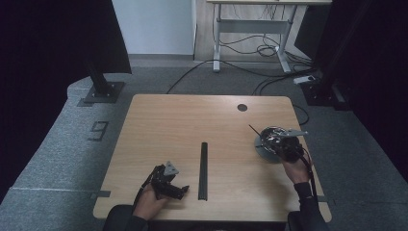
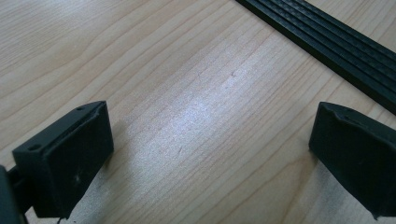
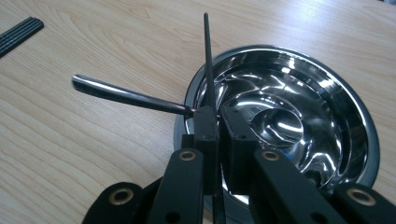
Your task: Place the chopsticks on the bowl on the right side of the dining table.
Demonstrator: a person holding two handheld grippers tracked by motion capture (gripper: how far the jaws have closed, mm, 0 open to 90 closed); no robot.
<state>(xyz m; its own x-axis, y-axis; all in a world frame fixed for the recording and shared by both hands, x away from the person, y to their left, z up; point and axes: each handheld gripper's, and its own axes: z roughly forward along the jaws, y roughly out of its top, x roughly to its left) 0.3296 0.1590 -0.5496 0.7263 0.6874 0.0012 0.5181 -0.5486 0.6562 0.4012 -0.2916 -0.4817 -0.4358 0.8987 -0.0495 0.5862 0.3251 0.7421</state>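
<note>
One wooden table (image 1: 159,125) carries everything; a long black strip (image 1: 203,171) lies left of the steel bowl (image 3: 327,88). Over the bowl's near rim, the right gripper (image 3: 218,116) pinches a thin black chopstick (image 3: 207,56) (a spoon (image 3: 126,95) sticks out leftward). Far left of the bowl, the left gripper (image 2: 210,140) rests wide open.

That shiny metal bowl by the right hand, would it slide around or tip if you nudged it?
The bowl looks like thin polished steel, so it is probably light and would likely slide on the smooth table. It seems wide and shallow, so tipping looks unlikely. A spoon leans over its rim, and the right gripper holds a thin black stick above it; a nudge might rattle the spoon loose.
</note>
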